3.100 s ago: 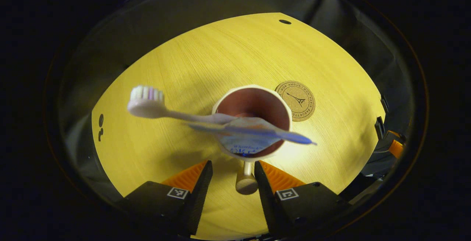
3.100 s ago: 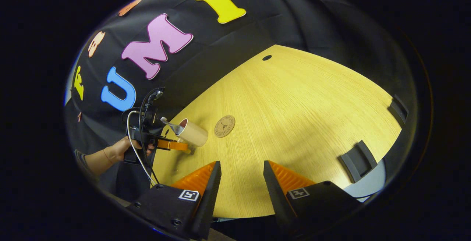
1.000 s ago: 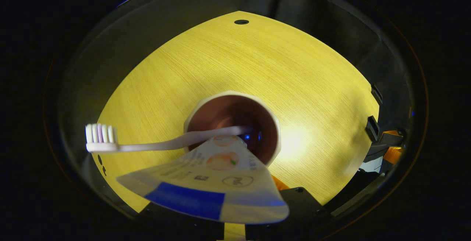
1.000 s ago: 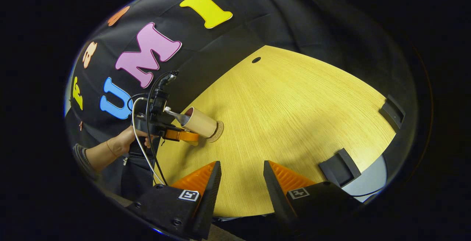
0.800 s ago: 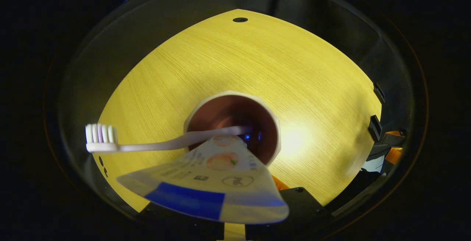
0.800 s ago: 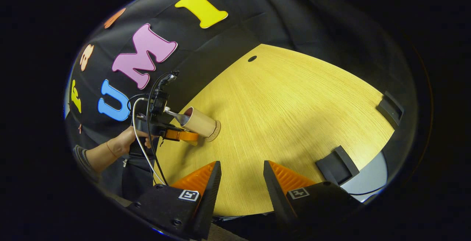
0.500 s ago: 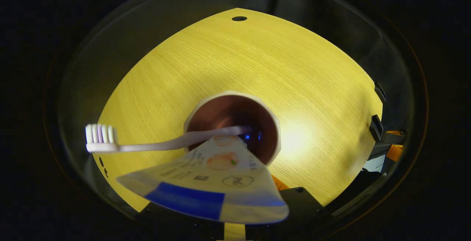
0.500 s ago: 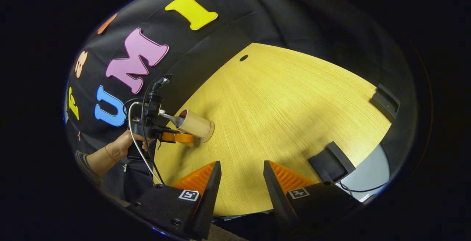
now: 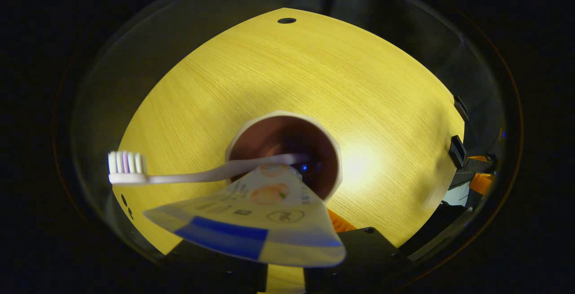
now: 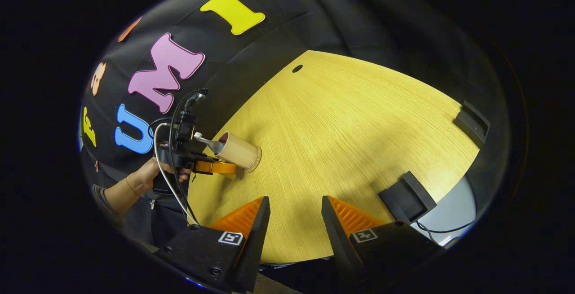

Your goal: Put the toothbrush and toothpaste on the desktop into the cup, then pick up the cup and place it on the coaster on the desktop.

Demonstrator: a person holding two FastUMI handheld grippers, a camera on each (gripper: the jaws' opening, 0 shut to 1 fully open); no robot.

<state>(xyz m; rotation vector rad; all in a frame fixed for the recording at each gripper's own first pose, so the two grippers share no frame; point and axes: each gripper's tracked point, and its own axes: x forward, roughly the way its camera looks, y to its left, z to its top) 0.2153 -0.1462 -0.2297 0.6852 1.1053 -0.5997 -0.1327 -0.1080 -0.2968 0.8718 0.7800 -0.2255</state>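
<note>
- The cup [image 10: 237,151] now sits on the coaster [image 10: 256,161], whose rim peeks out from under the cup's base in the right gripper view; three seconds ago the coaster lay bare on the desktop [image 10: 359,119], well apart from the cup.
- In the left gripper view the cup [image 9: 283,150] is seen from above, with the toothbrush [image 9: 179,175] leaning out over its rim, bristles up, and the toothpaste [image 9: 251,222] tube fanning toward the camera, its lower end inside the cup.
- Over the last second the cup has barely shifted in that view, a sign that it has been set down rather than carried.
- The left gripper [image 10: 215,167] reaches in low beside the cup, level with its handle side, held by a person's hand [image 10: 150,173]; the toothpaste covers its fingers in its own view, so whether it still clamps the handle cannot be told.
- The right gripper [image 10: 294,220] hangs over the near edge of the desktop, jaws spread wide and holding nothing.
- Judged from this, both items are in and the cup looks placed; what remains is likely the release and a clean withdrawal, without tipping the top-heavy load.
</note>
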